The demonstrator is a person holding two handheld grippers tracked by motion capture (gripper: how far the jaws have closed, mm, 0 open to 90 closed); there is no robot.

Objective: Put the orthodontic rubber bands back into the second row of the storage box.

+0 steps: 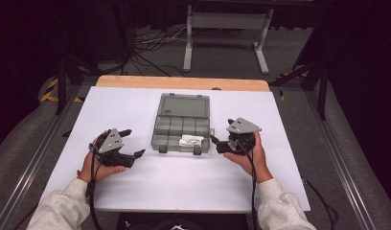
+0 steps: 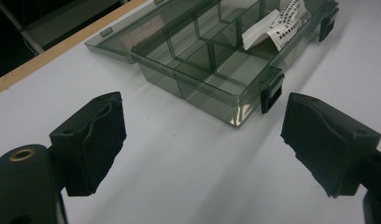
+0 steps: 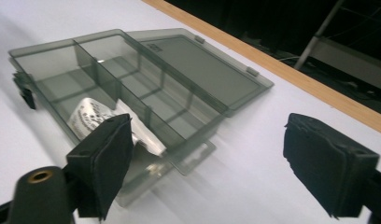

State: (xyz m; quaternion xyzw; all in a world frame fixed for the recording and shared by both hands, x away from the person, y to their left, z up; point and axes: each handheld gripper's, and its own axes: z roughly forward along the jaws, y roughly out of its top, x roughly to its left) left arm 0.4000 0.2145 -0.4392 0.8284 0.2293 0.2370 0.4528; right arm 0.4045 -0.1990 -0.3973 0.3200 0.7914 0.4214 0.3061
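Compartment box (image 1: 180,125) sits mid surface (image 1: 136,182), lid (image 1: 183,104) laid open behind it. Packet (image 1: 190,141) in front-right compartment. Left tool (image 1: 132,143) left of box, right tool (image 1: 221,135) just right; both apart from it.

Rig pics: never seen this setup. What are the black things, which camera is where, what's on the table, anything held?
No robot: a person holds a hand-held two-jaw gripper in each hand. The high view looks down on the white table; there the left gripper and right gripper flank a smoky transparent plastic compartment box, lid open flat. A printed silvery packet lies in a front compartment. The other two pictures come from cameras riding each gripper, looking along its black padded jaws. Both stand open, nothing held.
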